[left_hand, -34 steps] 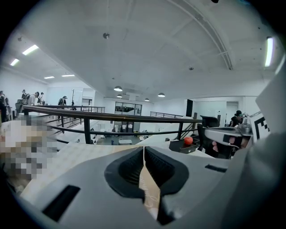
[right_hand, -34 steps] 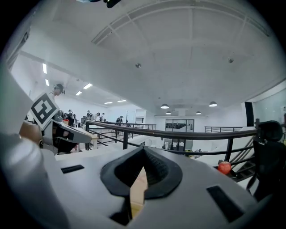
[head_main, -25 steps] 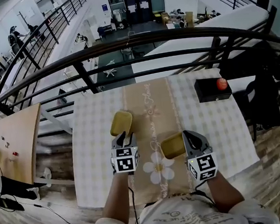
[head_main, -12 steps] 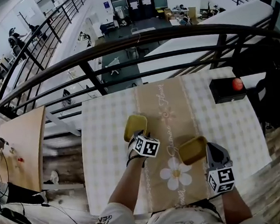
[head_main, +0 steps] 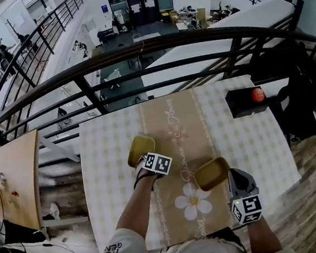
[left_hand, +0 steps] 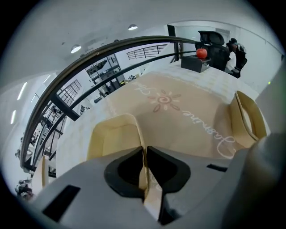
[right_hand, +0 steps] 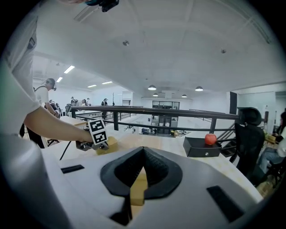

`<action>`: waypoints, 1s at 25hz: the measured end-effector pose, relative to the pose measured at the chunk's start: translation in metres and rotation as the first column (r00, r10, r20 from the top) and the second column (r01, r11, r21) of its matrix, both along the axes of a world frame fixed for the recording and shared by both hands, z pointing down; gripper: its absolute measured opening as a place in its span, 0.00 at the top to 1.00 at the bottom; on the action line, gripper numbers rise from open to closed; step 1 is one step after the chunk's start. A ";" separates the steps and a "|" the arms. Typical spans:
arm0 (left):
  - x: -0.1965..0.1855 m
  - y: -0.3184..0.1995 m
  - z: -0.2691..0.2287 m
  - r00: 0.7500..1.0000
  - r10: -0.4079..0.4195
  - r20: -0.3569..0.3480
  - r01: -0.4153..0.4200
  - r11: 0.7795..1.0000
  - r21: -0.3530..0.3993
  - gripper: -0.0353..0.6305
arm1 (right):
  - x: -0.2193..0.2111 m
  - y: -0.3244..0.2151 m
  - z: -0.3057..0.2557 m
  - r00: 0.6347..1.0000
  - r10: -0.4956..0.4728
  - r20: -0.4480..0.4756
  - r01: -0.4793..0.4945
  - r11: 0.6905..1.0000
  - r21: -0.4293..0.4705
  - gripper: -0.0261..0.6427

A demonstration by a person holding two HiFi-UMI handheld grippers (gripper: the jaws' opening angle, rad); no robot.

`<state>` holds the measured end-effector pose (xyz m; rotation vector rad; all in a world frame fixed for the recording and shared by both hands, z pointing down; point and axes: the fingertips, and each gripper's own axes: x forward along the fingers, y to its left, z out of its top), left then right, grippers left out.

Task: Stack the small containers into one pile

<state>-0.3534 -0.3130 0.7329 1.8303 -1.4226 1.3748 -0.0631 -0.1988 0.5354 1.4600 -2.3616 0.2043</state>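
Hidden, left: in the head view the marker cube covers the jaws of the left gripper [head_main: 144,159] and the near end of the left container [head_main: 139,148].
Hidden, right: the right gripper view shows only a thin yellow strip of the right container [head_main: 210,173]. The rest lies behind the jaws.
Cut off: the wooden board [head_main: 14,177] at 9 o'clock runs out of the head view, and so does the person's body at 6 o'clock.
Hard to make out: whether the red ball [head_main: 257,94] is a fruit or a knob.
Count: two containers, two grippers, one black box [head_main: 244,102], one red ball, one table.
Left gripper: the jaws are closing on one side wall of the left container. The thin wall stands upright between the pads, which lie against both its faces.
Left container: sits on the table at the runner's left edge, at 10 o'clock from the printed flower [head_main: 192,200].
Right gripper [head_main: 228,173]: jaws together, clamped on the rim of the right container.
Right container: tilted, at 1 o'clock from the flower, well apart from the left one.
Black box: at the table's 2 o'clock corner, with the red ball on top.
Materials and shapes: the containers are pale yellow, smooth, thin-walled and rectangular with rounded corners. The tablecloth [head_main: 107,151] is pale and checked. The runner [head_main: 171,121] is tan with script lettering. The box is matte black. The railing [head_main: 155,45] is made of dark curved metal tubes.
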 end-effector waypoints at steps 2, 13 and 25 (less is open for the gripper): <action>-0.003 0.001 -0.003 1.000 -0.006 0.005 0.006 1.000 0.004 0.91 | -0.001 0.000 -0.002 1.000 -0.003 -0.002 0.003 1.000 -0.001 0.96; 0.001 0.003 -0.055 0.999 -0.004 -0.049 0.011 0.991 0.136 0.91 | -0.009 0.004 -0.012 1.000 -0.030 0.009 0.030 0.999 0.026 0.96; 0.039 0.038 -0.169 0.995 0.101 0.020 -0.103 0.948 0.300 0.92 | -0.004 0.008 -0.024 0.995 -0.072 0.071 0.068 0.996 0.049 0.96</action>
